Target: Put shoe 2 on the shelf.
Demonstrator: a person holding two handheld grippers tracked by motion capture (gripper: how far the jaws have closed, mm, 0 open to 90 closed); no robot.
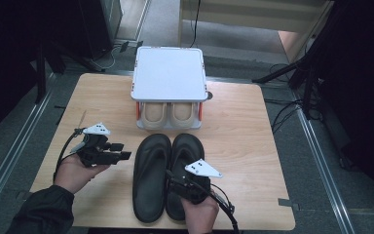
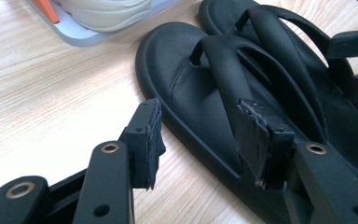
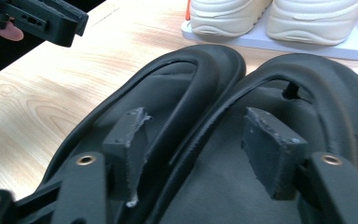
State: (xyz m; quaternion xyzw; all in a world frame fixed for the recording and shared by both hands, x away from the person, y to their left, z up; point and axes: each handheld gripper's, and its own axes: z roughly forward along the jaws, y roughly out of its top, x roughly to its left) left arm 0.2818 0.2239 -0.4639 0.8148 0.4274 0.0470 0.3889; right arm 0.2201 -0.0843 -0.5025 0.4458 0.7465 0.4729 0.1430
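The worktop [image 1: 243, 146] is a pale wood slab with rounded corners, and everything sits along its middle line. At the far edge, centred, stands the shoe rack [image 1: 169, 73], a white-topped stand with orange posts, and a pair of cream shoes [image 1: 168, 113] is tucked on its lower shelf, toes toward the near edge.

Just in front of the rack lie the black sandals [image 1: 165, 170], side by side and touching along their inner edges, running from mid-worktop down toward the near edge. In the right gripper view their thick straps arch up over the footbeds.

Now the right hand-held gripper [image 1: 187, 183]: it comes in over the near edge and sits above the heel end of the right-hand sandal. In its own view [image 3: 196, 144] the jaws stand wide, released, straddling the seam where the two sandals meet, pads pressing on nothing.

The left hand-held gripper [image 1: 119, 151] waits over bare wood toward the left edge, just beside the left-hand sandal. In its own view [image 2: 200, 140] the jaws stand apart, released, one pad over the wood, the other in front of the sandal's strap, nothing clamped.
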